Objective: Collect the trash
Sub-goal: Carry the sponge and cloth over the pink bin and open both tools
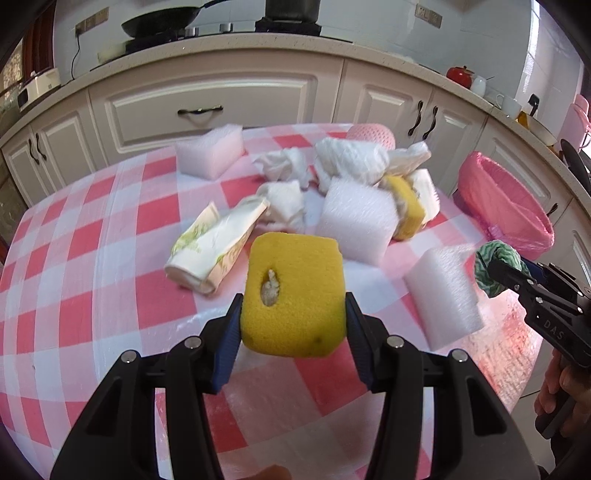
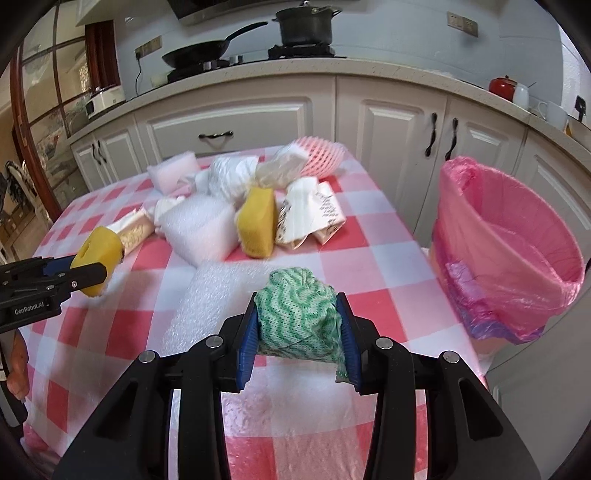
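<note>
1. Both grippers are closed on trash. The left gripper (image 1: 293, 317) clamps a yellow sponge (image 1: 295, 291) that has a torn hole in its top face, and holds it above the table. The right gripper (image 2: 297, 332) clamps a crumpled green-and-white cloth (image 2: 299, 314), also lifted off the table.

2. Seen from the right wrist, the left gripper (image 2: 88, 273) with its sponge is at the left side of the table. Seen from the left wrist, the right gripper (image 1: 506, 273) with the cloth is at the right side, near the bin.

3. One pink bin (image 2: 517, 236) stands beside the right edge of the table. It has a pink plastic liner (image 2: 509, 295) that folds over its rim. I see only the liner inside it.

4. More trash lies in a heap on the table: a second yellow sponge (image 2: 258, 225), white foam blocks (image 1: 356, 225), crumpled white tissues (image 1: 284, 166), a printed tissue pack (image 1: 218, 243) and a pink foam net (image 2: 321, 157) at the far edge. Another white foam piece (image 1: 443, 295) lies near the front, apart from the heap.

5. Red-and-white checked cloth covers the table (image 1: 92, 258).

6. Behind the table are white kitchen cabinets (image 2: 236, 125) with dark handles. On the counter above them stand a black frying pan (image 2: 207, 48) and a black pot (image 2: 306, 26) on a stove, and a red pot (image 2: 501, 86) at the right.
</note>
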A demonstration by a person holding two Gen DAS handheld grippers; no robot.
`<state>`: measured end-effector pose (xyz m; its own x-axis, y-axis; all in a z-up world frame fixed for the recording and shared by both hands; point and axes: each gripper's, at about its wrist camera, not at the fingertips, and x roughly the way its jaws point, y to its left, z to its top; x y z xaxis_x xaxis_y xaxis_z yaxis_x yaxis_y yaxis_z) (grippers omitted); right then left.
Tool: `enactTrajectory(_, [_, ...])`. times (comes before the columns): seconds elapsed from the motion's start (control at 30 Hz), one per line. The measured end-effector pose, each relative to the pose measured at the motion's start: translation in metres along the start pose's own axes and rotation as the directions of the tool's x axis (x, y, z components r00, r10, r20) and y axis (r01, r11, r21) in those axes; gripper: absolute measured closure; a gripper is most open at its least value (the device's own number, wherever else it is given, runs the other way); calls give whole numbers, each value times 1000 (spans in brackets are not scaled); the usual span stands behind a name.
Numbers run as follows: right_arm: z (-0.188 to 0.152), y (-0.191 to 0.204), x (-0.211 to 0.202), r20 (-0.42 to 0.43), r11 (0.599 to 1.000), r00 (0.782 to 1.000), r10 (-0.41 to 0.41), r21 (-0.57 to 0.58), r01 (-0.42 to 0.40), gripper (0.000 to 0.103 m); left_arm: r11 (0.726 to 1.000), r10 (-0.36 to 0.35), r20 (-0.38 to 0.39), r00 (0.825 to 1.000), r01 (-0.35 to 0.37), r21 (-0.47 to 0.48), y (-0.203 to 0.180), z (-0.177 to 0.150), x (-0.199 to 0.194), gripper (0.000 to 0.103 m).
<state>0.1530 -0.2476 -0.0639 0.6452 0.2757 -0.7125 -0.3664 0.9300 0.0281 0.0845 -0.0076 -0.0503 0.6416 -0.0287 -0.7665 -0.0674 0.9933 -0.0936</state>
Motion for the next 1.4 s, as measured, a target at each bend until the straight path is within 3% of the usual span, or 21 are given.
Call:
enactTrajectory(0.87, [34,-62,-27,104,993,991,-88,93,79,64,991,-68,89,994,58,118,-66,53,-12,52])
enactTrajectory(1.4, [54,-157,-36,141,964,969,-204,201,173,64,943,-202,109,973,164,289,-174,112,12,52])
